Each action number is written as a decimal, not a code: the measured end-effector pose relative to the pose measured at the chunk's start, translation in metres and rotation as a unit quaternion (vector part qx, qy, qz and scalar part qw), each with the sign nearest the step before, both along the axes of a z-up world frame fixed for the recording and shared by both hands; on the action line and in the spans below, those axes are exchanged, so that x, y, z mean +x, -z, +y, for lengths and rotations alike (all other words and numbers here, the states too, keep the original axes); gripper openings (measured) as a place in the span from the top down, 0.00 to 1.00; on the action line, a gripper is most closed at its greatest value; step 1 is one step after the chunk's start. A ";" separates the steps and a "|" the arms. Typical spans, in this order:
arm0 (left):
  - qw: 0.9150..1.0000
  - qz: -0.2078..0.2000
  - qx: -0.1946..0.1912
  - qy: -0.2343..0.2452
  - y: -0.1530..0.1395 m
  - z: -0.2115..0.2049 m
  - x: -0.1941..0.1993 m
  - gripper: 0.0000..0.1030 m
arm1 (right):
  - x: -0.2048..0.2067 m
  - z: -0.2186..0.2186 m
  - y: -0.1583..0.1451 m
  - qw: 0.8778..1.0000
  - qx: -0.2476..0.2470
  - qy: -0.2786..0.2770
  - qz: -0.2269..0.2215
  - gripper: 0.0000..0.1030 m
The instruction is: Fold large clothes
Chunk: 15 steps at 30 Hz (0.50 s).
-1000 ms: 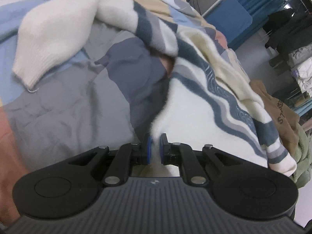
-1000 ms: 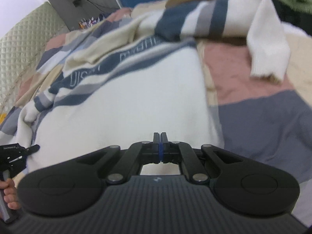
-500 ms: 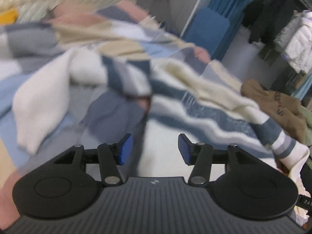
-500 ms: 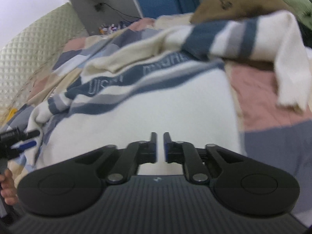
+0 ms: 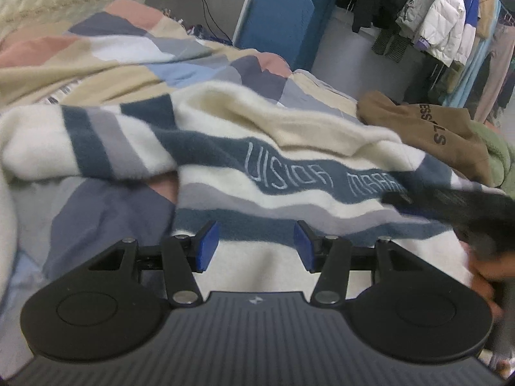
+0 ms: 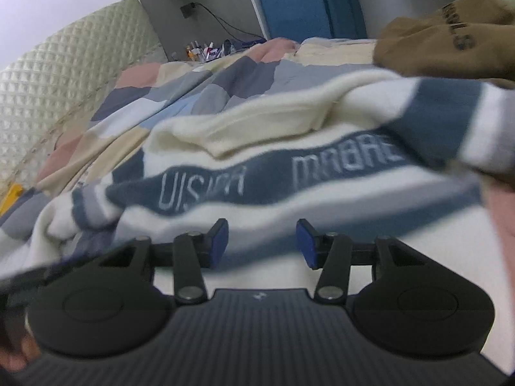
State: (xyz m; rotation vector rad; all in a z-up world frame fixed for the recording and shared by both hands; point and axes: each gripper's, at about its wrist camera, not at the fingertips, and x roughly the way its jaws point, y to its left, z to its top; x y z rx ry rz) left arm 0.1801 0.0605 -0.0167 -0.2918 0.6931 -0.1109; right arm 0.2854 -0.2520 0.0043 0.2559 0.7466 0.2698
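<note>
Both grippers have let go of the striped sweater (image 5: 289, 173): left gripper (image 5: 254, 246) released, right gripper (image 6: 262, 244) opening (nothing pinched), fold laid.

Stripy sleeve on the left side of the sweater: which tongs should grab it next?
Probably left. The sleeve lies just beside the open left tongs. The right tongs, opening and empty, hover over the middle of the sweater.

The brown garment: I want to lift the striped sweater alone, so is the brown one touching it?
Touching. In the right wrist view the brown garment lies directly on the striped sweater's far sleeve, no bedspread showing between them.
</note>
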 end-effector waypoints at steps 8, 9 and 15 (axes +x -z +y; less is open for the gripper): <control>1.000 -0.019 -0.011 -0.013 0.018 0.027 0.019 0.44 | 0.130 0.074 0.051 0.996 -0.086 0.008 -0.006 0.59; 1.000 -0.019 -0.011 -0.016 0.020 0.028 0.021 0.44 | 0.143 0.080 0.057 0.995 -0.101 0.011 -0.008 0.59; 0.999 -0.009 -0.026 -0.032 0.043 0.052 0.039 0.44 | 0.216 0.096 0.070 0.988 -0.136 0.041 -0.052 0.62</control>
